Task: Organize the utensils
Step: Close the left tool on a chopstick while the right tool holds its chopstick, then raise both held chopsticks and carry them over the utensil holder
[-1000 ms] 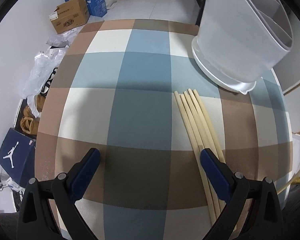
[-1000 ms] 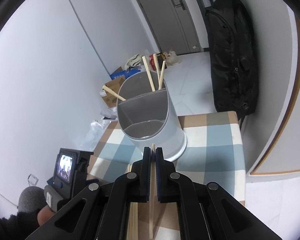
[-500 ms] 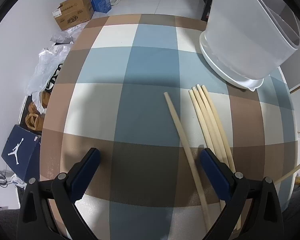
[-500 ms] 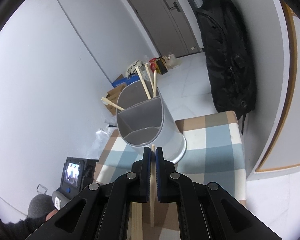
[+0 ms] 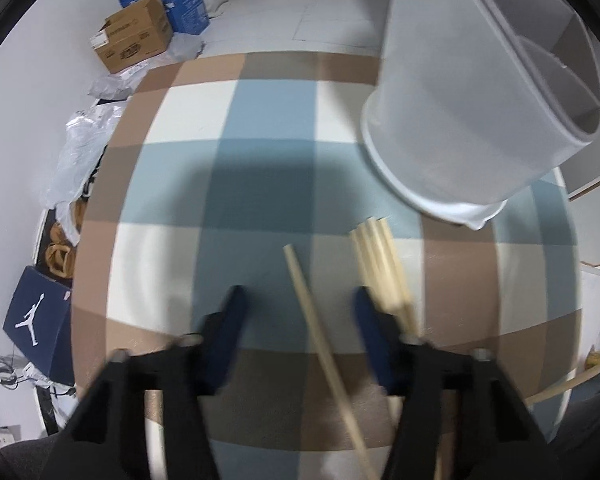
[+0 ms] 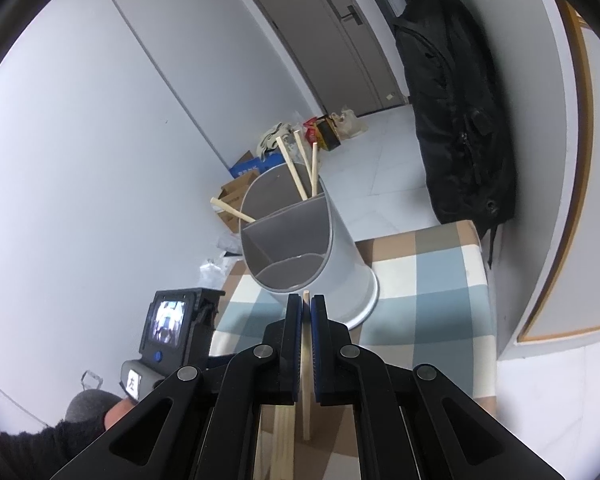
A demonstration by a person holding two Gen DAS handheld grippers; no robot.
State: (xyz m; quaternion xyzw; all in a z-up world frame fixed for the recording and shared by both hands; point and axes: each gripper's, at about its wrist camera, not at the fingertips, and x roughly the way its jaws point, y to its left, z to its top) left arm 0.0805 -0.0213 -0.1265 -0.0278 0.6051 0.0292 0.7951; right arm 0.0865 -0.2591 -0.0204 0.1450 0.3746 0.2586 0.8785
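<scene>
Closing around the lone pale wooden chopstick, the left gripper may roll it aside, while the right gripper stays clamped on another chopstick.

One pale wooden chopstick lies alone on the checked cloth, angled away from a bundle of chopsticks beside it. Grey-white divided utensil holder stands upright near the bundle's tips; four chopsticks lean in its rear compartment.
</scene>
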